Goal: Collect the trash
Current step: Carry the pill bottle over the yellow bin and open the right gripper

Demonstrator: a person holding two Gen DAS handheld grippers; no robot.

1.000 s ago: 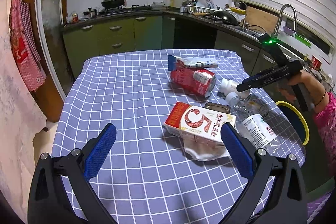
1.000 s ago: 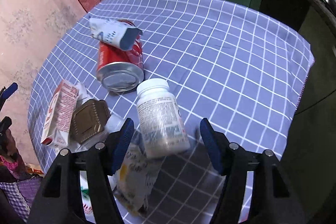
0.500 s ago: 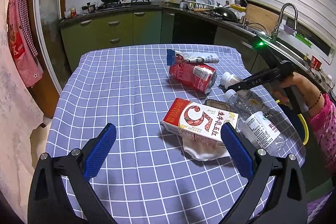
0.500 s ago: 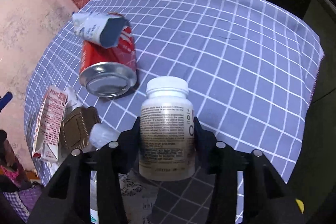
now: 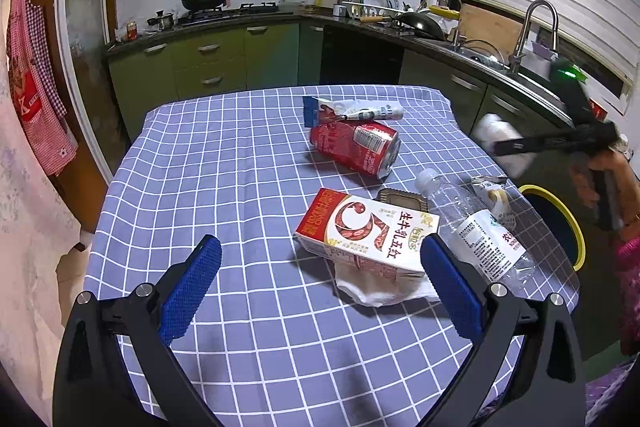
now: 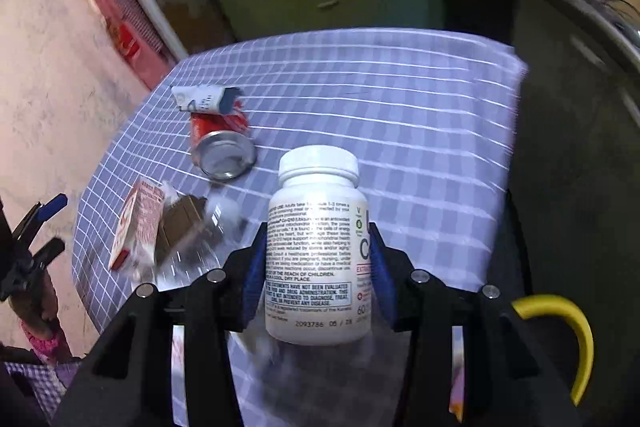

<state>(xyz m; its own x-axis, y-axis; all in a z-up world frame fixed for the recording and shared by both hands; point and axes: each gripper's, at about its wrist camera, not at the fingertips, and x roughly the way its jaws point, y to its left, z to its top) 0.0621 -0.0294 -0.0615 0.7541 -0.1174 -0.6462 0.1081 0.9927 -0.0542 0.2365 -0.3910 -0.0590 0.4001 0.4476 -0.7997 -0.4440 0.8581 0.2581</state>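
Note:
My right gripper [image 6: 318, 267] is shut on a white pill bottle [image 6: 316, 247] and holds it in the air past the table's right edge; it also shows blurred in the left wrist view [image 5: 504, 143]. My left gripper [image 5: 320, 291] is open and empty above the near table. Ahead of it lie a red-and-white milk carton [image 5: 368, 231] on a crumpled tissue [image 5: 376, 291], a clear plastic bottle [image 5: 476, 231], a red can [image 5: 356, 147], a white tube [image 5: 352, 111], a brown tray [image 5: 400, 197] and a small wrapper [image 5: 494, 195].
A bin with a yellow rim [image 5: 560, 223] stands beside the table's right edge; its rim also shows in the right wrist view [image 6: 576, 339]. The blue checked tablecloth [image 5: 224, 163] covers the table. Kitchen counters and a sink [image 5: 480, 55] run behind.
My right gripper closed on the pill bottle, lifted it off the table and carried it right, toward the bin. My left gripper has hardly moved.

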